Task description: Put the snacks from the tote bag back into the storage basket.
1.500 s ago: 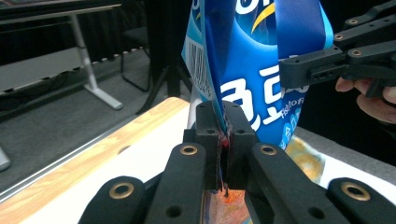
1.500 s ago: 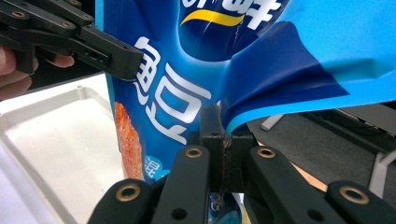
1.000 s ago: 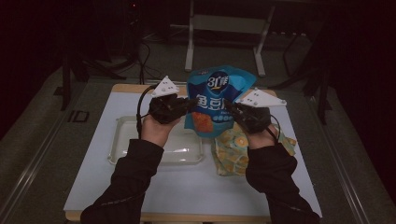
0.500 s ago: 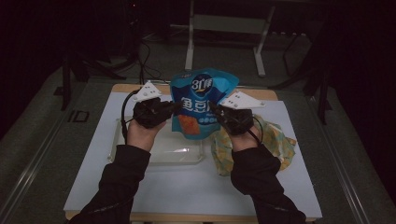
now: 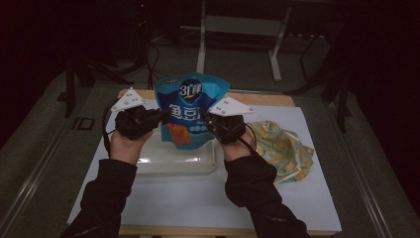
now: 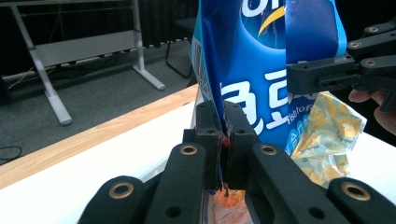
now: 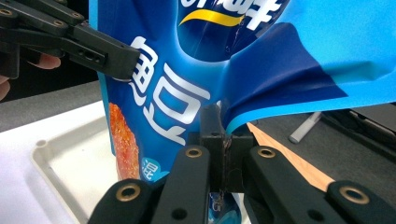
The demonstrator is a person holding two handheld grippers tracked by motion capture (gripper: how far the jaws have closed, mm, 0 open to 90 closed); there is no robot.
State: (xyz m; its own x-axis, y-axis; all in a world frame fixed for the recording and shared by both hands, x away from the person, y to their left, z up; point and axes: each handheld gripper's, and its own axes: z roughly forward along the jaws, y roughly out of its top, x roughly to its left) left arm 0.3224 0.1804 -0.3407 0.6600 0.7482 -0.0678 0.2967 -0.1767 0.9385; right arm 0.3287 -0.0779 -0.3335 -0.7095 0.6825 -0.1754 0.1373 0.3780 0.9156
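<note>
A blue snack bag (image 5: 190, 106) with white lettering and an orange picture hangs upright in the air above a clear plastic tray (image 5: 153, 163). My left gripper (image 5: 159, 115) is shut on the bag's left edge, and its jaws pinch the foil (image 6: 223, 135) in the left gripper view. My right gripper (image 5: 204, 116) is shut on the bag's right edge, clamped on the blue bag (image 7: 224, 65) in the right gripper view. The far gripper (image 7: 112, 58) also grips the bag there.
A yellow patterned packet (image 5: 282, 146) lies on the white table mat (image 5: 198, 198) to the right of my right hand. The wooden table edge (image 5: 262, 99) runs behind. A metal frame (image 5: 237, 25) stands on the floor beyond the table.
Both grippers have carried the blue bag to the left, from above the yellow packet to above the clear tray. Both stay shut on it.
</note>
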